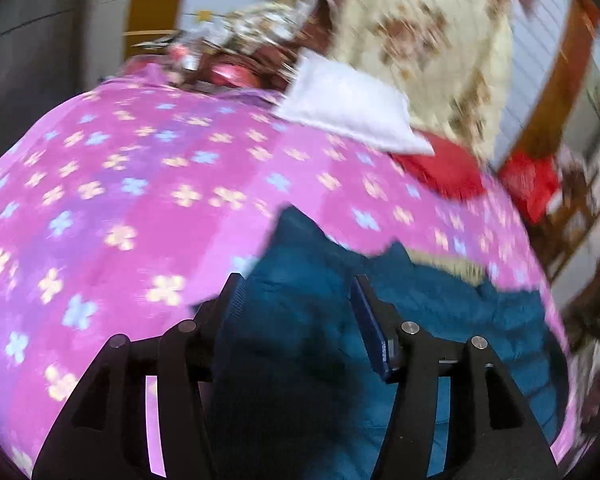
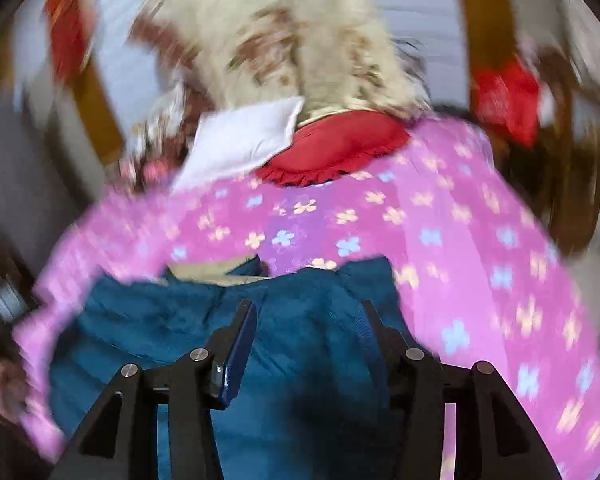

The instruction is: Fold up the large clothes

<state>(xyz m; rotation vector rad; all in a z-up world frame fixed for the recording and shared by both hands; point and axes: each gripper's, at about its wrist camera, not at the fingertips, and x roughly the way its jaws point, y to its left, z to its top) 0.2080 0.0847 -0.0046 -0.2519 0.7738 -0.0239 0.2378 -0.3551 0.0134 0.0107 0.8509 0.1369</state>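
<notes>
On near bed (image 1: 112,184): teal jacket (image 1: 300,320) lying soft, puffy, likely slippery | left tool (image 1: 296,300), right tool (image 2: 308,320) both hovering half-open, gripping nothing | taking hem edges advised.

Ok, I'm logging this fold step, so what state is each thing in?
Left gripper: open, nothing pinched.
Right gripper: open, nothing pinched.
Teal jacket: lying rumpled on the bedspread, released.
Pink flowered bedspread: spread out under the jacket.
White pillow: lying beyond the jacket.

A home bedroom: flowered bedspread (image 1: 112,184), pillows (image 1: 348,108).
</notes>
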